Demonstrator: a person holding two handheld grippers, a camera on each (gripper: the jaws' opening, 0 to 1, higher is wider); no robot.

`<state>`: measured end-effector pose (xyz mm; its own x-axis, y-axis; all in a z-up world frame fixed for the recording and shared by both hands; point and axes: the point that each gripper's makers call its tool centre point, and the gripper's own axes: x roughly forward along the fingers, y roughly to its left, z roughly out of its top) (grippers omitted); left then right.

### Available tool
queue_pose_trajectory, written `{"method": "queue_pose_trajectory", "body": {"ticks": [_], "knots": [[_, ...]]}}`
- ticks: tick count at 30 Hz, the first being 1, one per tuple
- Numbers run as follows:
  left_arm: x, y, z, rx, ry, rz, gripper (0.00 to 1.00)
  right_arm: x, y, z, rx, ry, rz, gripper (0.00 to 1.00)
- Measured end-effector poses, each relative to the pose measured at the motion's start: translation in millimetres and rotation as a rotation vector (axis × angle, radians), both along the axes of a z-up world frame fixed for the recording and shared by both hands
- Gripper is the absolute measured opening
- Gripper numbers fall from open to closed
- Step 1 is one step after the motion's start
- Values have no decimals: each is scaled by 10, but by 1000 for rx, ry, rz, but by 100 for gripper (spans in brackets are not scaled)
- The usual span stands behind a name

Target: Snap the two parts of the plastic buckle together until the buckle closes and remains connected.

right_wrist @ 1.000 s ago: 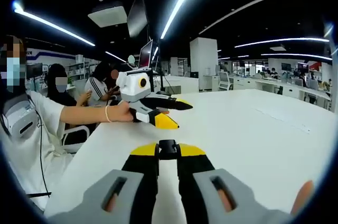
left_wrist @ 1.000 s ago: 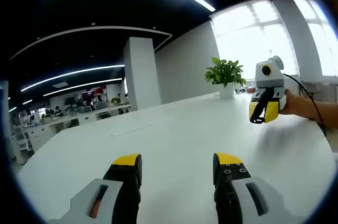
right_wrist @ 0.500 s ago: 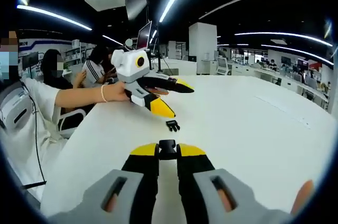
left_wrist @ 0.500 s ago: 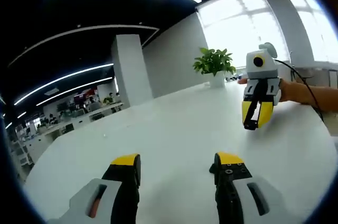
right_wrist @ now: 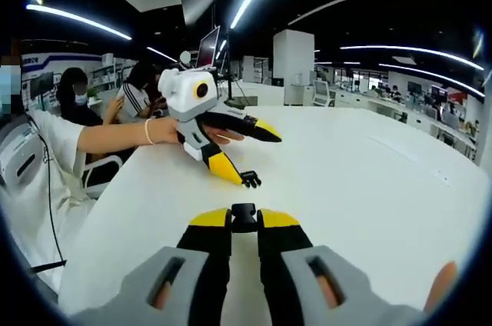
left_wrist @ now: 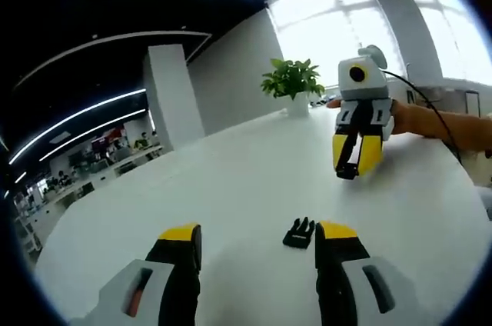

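The left gripper, jaws wide, has descended around the pronged buckle part; the right gripper pinches the socket part; grasping comes next.

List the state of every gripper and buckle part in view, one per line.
left gripper: open, empty, jaws either side of the pronged part.
right gripper: shut on the socket buckle part.
socket buckle part: clamped between the right jaws, off the table.
pronged buckle part: lying loose on the white table, not joined.
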<state>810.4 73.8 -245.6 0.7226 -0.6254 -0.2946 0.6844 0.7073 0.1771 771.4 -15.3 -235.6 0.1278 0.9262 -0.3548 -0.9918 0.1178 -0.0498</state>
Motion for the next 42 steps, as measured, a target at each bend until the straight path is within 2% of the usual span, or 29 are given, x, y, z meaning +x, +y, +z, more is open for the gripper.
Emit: {"method": "queue_pose_trajectory", "body": {"ticks": [9, 16, 28, 38, 42], "knots": [[-4, -66, 5, -30, 22, 0, 48, 2, -14, 3, 3, 3, -3, 13], [-42, -153, -12, -45, 54, -43, 26, 15, -24, -23, -6, 13, -8, 13], [-166, -223, -58, -69, 96, -67, 12, 30, -34, -44, -15, 19, -14, 13], [-202, -239, -73, -70, 101, -84, 12, 43, -42, -42, -16, 20, -15, 13], [-284, -259, -79, -99, 135, -99, 11, 33, -34, -36, -13, 20, -10, 13]]}}
